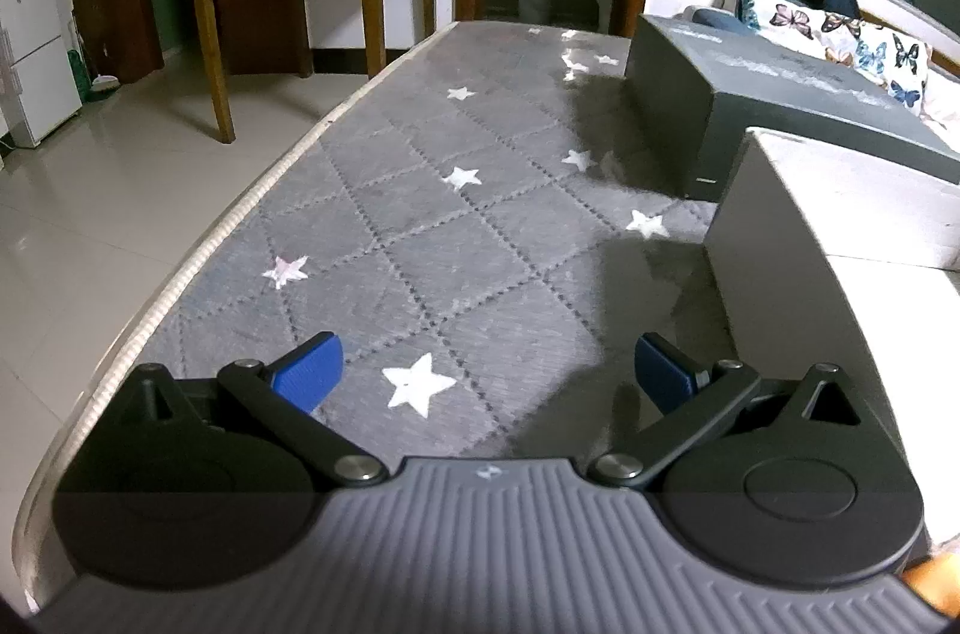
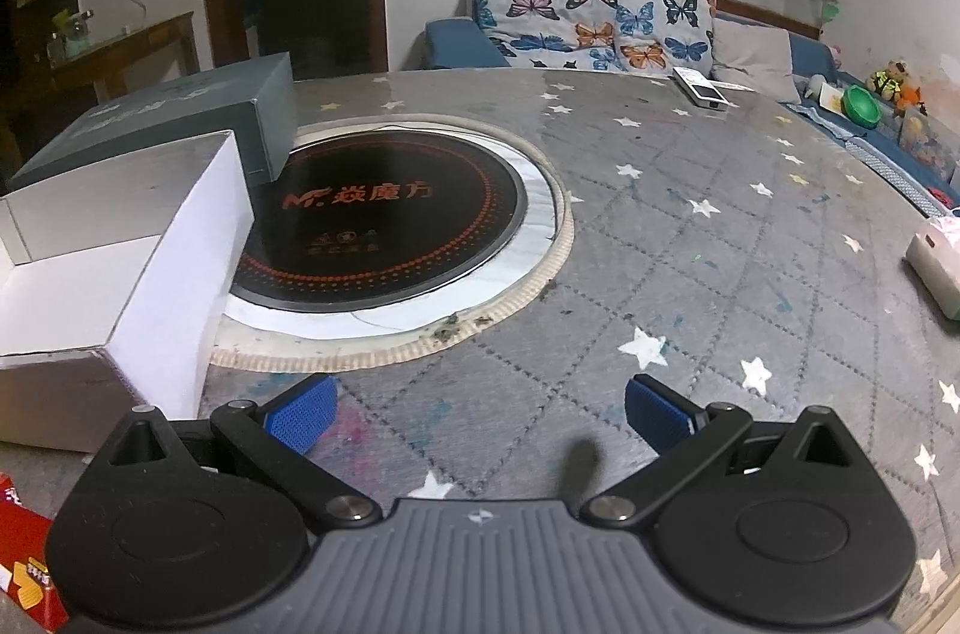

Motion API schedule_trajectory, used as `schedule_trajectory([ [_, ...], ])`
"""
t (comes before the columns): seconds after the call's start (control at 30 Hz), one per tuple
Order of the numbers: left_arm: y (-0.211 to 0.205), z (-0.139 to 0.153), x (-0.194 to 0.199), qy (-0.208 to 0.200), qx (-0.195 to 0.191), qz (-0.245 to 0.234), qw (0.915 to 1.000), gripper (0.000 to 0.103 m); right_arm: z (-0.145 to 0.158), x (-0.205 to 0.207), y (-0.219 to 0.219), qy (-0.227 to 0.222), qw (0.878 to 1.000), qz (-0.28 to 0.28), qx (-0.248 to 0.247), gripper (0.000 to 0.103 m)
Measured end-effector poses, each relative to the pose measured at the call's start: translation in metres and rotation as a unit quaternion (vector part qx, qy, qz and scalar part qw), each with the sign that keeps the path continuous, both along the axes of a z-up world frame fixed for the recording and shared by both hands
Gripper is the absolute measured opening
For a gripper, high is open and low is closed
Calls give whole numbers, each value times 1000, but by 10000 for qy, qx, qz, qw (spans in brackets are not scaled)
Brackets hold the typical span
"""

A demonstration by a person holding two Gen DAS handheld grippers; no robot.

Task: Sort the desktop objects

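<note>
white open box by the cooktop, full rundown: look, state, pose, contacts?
The white box is an open, lidless carton, apparently cardboard, with plain white outer walls and a greyish-silver inner face. It sits upright on the star-print table cover. Its far corner overlaps the rim of the round black cooktop; the dark grey box stands right behind it, contact unclear. What shows inside looks empty. Neither gripper touches it.

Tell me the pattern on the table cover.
Grey quilted table cover with white stars; clearest in the right wrist view.

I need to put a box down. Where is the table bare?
Bare: grey star cloth right of the round cooktop, up to the remote. Crowded: left side, white open box and dark box.
</note>
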State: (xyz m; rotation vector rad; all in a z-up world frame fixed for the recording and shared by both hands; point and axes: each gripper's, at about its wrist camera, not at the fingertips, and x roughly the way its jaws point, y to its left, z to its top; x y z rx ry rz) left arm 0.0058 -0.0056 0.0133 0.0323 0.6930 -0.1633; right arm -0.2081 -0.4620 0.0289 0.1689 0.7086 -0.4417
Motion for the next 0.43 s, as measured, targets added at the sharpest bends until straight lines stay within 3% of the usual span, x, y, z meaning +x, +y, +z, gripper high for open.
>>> schedule_trajectory([
  [0.43, -5, 20, -20, -334, 325, 2, 9989, 103, 11, -12, 19, -157, 9992, 360, 88, 103],
])
